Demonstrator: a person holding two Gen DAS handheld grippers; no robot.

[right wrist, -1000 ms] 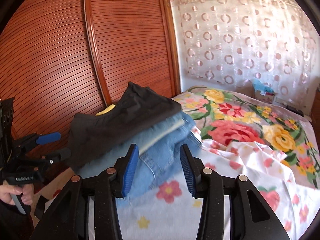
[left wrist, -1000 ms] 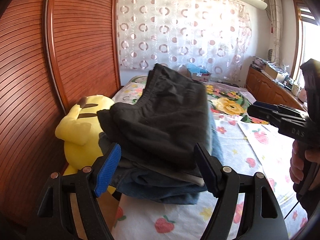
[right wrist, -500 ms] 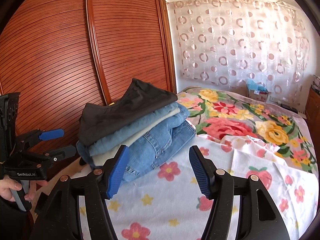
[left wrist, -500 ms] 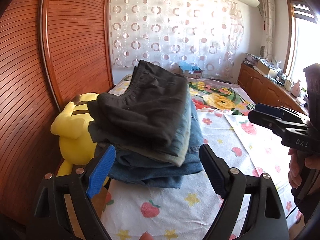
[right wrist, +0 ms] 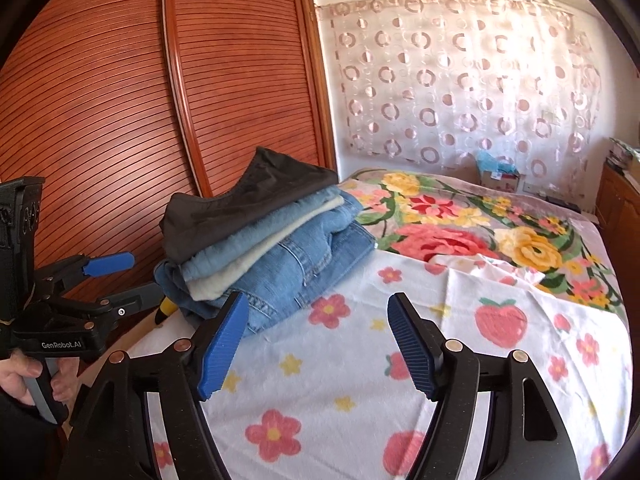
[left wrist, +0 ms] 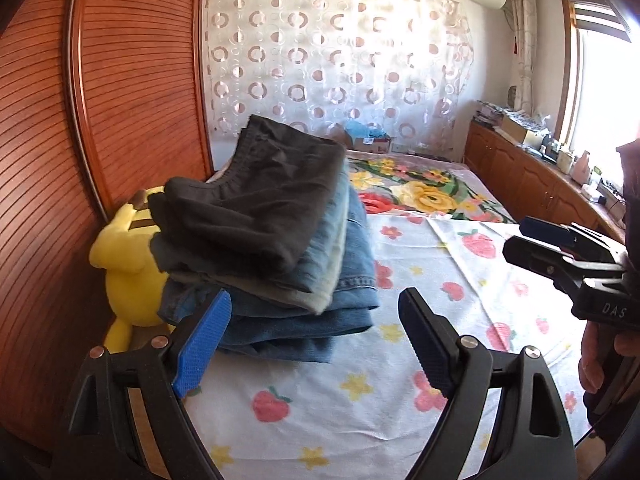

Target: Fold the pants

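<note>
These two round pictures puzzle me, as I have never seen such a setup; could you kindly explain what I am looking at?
There is no robot here. A person holds a hand-operated two-finger tool in each hand, and each carries a wide-angle camera looking forward along its fingers, which is why the pictures look round.

One picture is from the left tool, with the right one seen at the edge. The other is from the right tool, with the left one and the person's hand at its edge.

On the bed's flowered sheet lies a stack of folded pants: a dark pair on top, jeans below. A yellow plush toy sits beside it.

Both tools are open and hold nothing; their jaws have just been opening.
</note>
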